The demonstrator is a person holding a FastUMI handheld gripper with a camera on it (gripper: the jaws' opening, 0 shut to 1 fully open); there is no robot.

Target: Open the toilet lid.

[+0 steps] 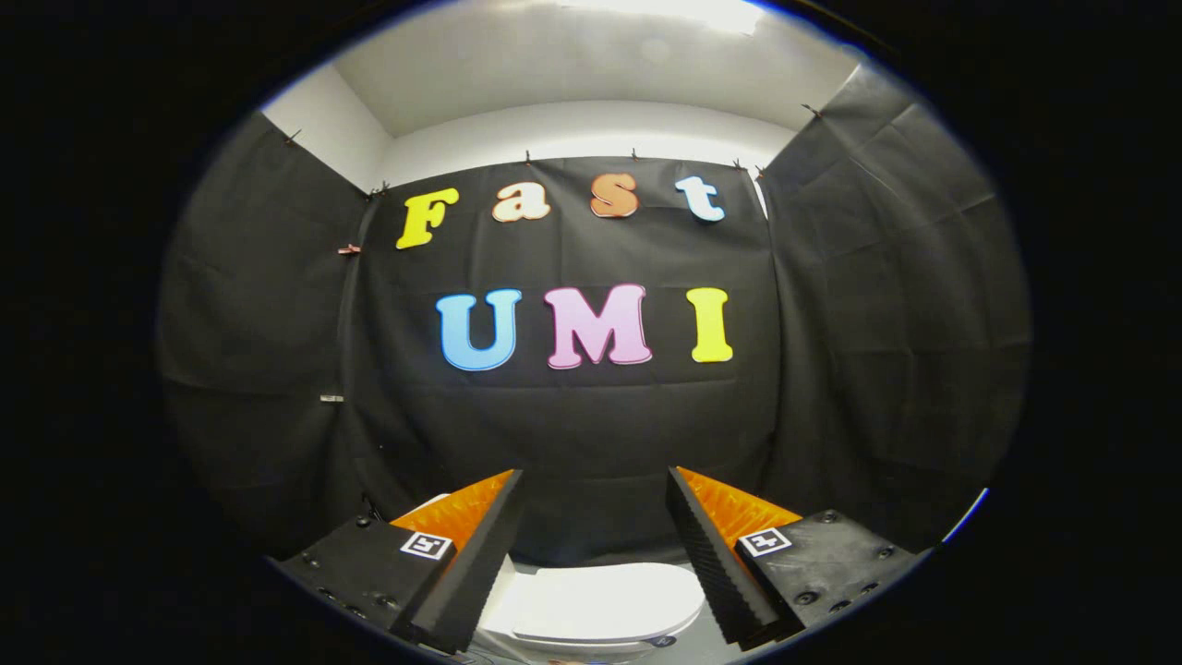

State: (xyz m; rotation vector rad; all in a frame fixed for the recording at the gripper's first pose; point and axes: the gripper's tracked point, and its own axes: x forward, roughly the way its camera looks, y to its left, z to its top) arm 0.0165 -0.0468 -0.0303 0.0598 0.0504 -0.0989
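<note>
1. Gripper (591, 480), lower centre of frame: fingers spread wide apart, nothing between them, touching nothing.
2. Small square black-and-white tag markers (427, 545) sit on the finger bases, one lower left, one lower right; patterns only, no readable text.
3. Toilet lid (605, 600), bottom centre of frame, seen through the gap between the fingers & well below/beyond the tips; white, lying flat, i.e. not yet raised.
4. Booth wall (591, 434), black cloth, fills mid frame behind the toilet; white ceiling at upper centre.
5. Step in hand (judged): approach. Tilt tool down, bring tips to lid's front rim, hook under or pinch edge, then lift in an arc about the rear hinge; keep grip shallow to avoid slipping.
6. No brand or label legible on the toilet.
</note>
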